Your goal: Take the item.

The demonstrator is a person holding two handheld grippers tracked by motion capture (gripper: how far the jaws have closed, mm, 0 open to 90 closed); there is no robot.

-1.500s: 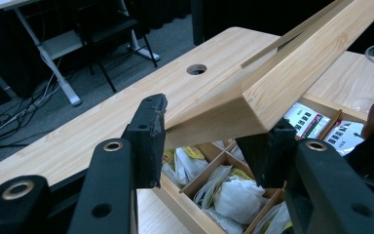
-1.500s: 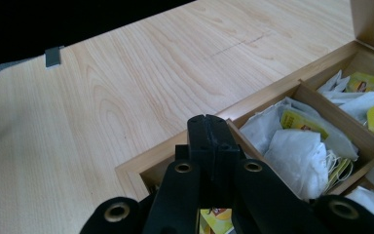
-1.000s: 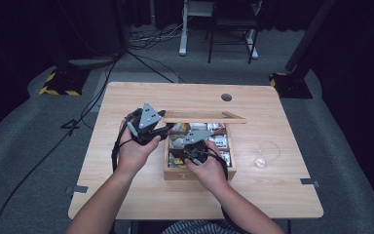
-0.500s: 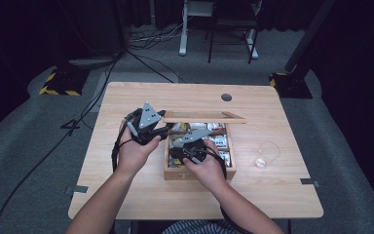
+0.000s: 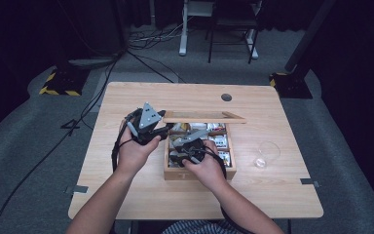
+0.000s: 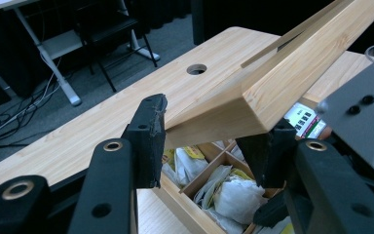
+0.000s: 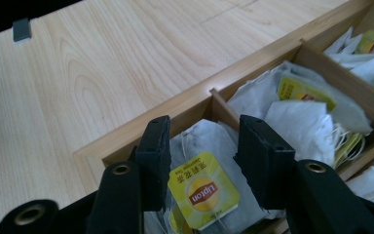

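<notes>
Left claw (image 6: 204,141) is clamped on the corner of the box lid (image 6: 292,73), holding it raised over the wooden tea box (image 5: 199,171), which sits mid-worktop (image 5: 126,195). Right claw (image 7: 202,146) sits low in the box's near-left compartment, jaws apart and just been opening, w/ a yellow-tagged tea bag (image 7: 202,192) lying loose between them, pads not pressing it. A clear glass (image 5: 265,154) stands to the right of the box.
</notes>
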